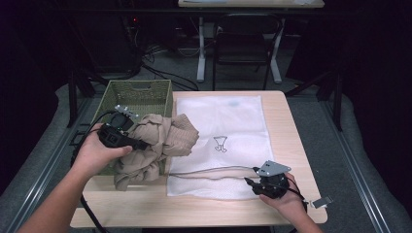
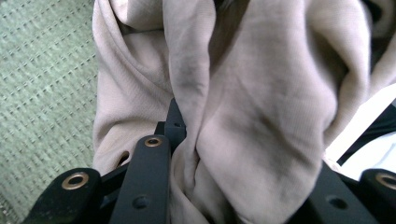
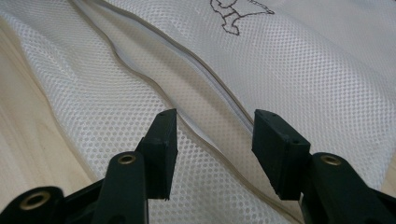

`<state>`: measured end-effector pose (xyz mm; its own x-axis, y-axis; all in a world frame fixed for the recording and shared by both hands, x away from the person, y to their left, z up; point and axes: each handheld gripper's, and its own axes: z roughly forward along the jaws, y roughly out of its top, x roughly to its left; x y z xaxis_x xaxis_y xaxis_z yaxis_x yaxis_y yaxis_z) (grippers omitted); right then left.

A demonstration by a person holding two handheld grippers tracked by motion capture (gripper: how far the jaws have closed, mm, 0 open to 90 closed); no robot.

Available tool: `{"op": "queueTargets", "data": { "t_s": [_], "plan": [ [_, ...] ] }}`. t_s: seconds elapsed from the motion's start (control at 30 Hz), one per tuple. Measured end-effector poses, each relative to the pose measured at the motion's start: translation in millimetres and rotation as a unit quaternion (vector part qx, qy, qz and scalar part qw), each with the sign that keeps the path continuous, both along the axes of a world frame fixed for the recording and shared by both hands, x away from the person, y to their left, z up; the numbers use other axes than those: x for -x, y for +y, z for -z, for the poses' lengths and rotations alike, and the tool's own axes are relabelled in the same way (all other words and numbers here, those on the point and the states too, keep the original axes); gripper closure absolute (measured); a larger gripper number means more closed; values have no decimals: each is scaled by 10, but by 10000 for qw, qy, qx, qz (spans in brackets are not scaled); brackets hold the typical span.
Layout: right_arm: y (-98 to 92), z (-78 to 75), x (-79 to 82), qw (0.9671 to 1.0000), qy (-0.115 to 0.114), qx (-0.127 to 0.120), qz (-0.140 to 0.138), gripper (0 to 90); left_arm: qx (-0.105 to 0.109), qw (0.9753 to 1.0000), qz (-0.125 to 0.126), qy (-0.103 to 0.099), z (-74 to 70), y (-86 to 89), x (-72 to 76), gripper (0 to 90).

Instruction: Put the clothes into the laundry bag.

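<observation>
A beige garment [image 1: 158, 143] hangs bunched over the front edge of a green mesh basket [image 1: 145, 94] at the table's left. My left gripper [image 1: 141, 144] is shut on the beige garment [image 2: 243, 107], whose folds bulge between the jaws. A white mesh laundry bag [image 1: 221, 141] with a small dark drawing lies flat in the middle of the table. My right gripper [image 1: 248, 182] is open just above the bag's near edge, its jaws either side of the zipper seam [image 3: 205, 70] on the white mesh [image 3: 327, 79].
The wooden table [image 1: 291, 145] has bare strips at the right and front. A small metal tag [image 1: 321, 202] lies near the front right corner. Table legs, a chair and cables stand on the floor beyond the far edge.
</observation>
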<state>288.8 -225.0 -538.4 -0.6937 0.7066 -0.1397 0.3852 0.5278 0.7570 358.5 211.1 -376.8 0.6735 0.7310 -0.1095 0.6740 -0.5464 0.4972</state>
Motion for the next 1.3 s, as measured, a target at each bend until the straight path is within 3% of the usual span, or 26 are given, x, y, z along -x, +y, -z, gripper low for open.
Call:
{"op": "queueTargets", "data": {
  "t_s": [0.3,0.57,1.07,1.3],
  "plan": [
    [223,-69,-207,9987,-106,414,-285,497,118,9998,151,-19,77,-46,70,689],
    [340,-3,-380,9970,-122,639,-412,486,180,9996,211,-55,118,-69,110,689],
    [499,117,-555,9948,-33,805,-624,498,300,9990,327,-66,186,-165,152,689],
    [528,131,-614,9947,189,637,-785,699,391,9983,416,-92,250,-208,182,689]
  ]
}}
